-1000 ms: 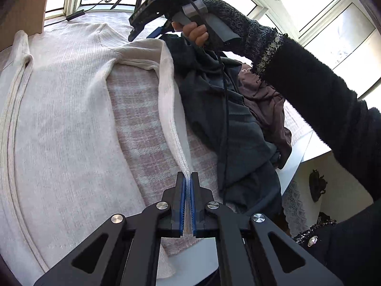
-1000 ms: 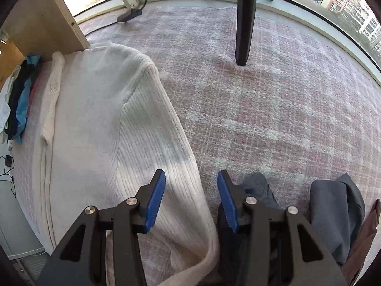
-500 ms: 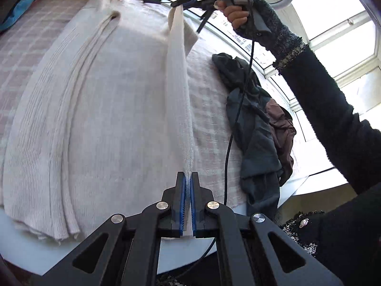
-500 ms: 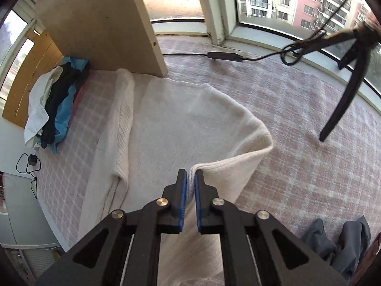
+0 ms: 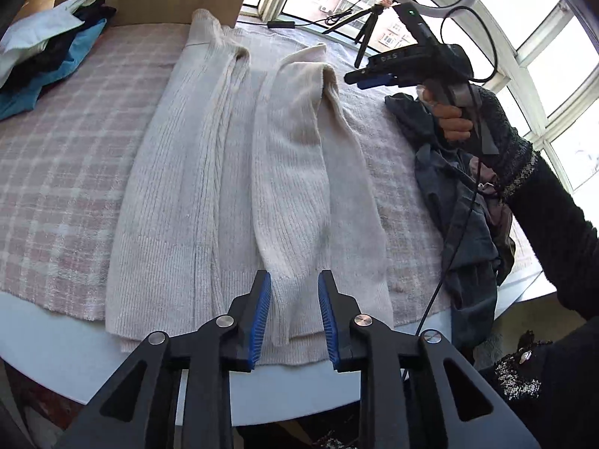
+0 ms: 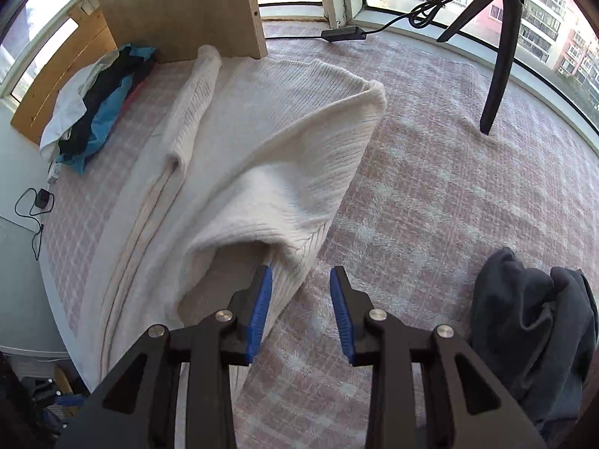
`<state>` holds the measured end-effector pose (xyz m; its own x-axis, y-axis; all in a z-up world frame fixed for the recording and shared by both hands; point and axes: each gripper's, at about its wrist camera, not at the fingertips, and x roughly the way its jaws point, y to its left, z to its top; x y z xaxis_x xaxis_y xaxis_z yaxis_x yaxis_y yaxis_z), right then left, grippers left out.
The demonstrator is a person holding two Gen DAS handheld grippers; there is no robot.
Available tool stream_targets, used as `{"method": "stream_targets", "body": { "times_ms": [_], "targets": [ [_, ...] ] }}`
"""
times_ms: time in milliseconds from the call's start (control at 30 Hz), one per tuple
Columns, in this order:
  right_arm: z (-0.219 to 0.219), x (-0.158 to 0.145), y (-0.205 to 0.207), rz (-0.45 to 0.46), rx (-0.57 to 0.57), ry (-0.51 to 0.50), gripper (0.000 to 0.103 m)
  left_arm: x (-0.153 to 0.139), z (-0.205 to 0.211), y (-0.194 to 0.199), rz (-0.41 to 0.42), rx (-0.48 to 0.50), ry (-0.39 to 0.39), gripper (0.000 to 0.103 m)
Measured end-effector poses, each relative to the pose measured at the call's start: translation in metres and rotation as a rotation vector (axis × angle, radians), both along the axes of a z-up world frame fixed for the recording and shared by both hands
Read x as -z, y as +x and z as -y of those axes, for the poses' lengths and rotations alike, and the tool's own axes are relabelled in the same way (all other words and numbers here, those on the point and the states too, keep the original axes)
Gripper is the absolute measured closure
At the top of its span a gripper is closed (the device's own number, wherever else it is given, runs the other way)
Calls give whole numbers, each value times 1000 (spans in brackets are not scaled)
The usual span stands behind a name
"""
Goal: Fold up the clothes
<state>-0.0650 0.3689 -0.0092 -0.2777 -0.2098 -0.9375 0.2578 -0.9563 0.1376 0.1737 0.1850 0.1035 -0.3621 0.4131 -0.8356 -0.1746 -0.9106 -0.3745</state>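
A cream ribbed knit cardigan (image 5: 194,172) lies lengthwise on the pink plaid cloth (image 5: 56,157), its right side folded over the middle. My left gripper (image 5: 294,318) is open above the hem, the folded panel's lower end between its blue pads (image 5: 260,314) but loose. In the right wrist view the cardigan (image 6: 239,172) shows a raised fold near its shoulder. My right gripper (image 6: 301,310) is open just right of that fold; its left pad (image 6: 258,310) touches the knit edge. The left wrist view shows the right gripper (image 5: 374,78) held in a hand beyond the cardigan.
A grey and brown heap of clothes (image 5: 464,202) lies at the right table edge, the same heap (image 6: 531,329) near my right gripper. Folded blue, black and white garments (image 6: 97,101) sit far left by a wooden board (image 6: 176,7). A tripod leg (image 6: 498,60) stands on the cloth.
Both grippers held the cardigan's right edge lifted, carried it over the middle, and have now opened. The panel lies folded on the cardigan.
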Motion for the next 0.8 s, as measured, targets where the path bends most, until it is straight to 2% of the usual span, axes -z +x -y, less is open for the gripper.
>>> {"method": "stream_targets", "body": {
  "times_ms": [67,167,333,367,400,433,467,533,600,733,800],
  "targets": [
    [9,6,-4,-15,-14,38,69,7,-16,-5,17,57,20,73],
    [15,16,-16,-45,-3,126,64,18,-28,-8,23,95,-30,73],
    [6,27,-18,-24,17,91,64,37,-46,-12,30,151,-125,75],
    [1,28,-17,-18,25,75,68,41,-49,-13,31,162,-143,78],
    [-4,29,-16,-7,34,55,79,45,-53,-14,32,174,-162,84],
    [-9,29,-16,9,42,30,86,48,-56,-15,34,185,-181,98],
    [-14,30,-15,24,50,6,92,45,-58,-14,30,191,-171,100],
    [-24,26,-14,24,69,-10,92,32,-61,-11,18,202,-132,100],
    [-33,20,-13,12,86,-12,98,19,-63,-7,6,212,-93,100],
    [-60,10,-13,-12,150,-32,98,-6,-69,-1,-18,232,-15,100],
    [-66,7,-10,-19,136,-88,96,-2,-77,1,-17,250,-65,100]
  ]
}}
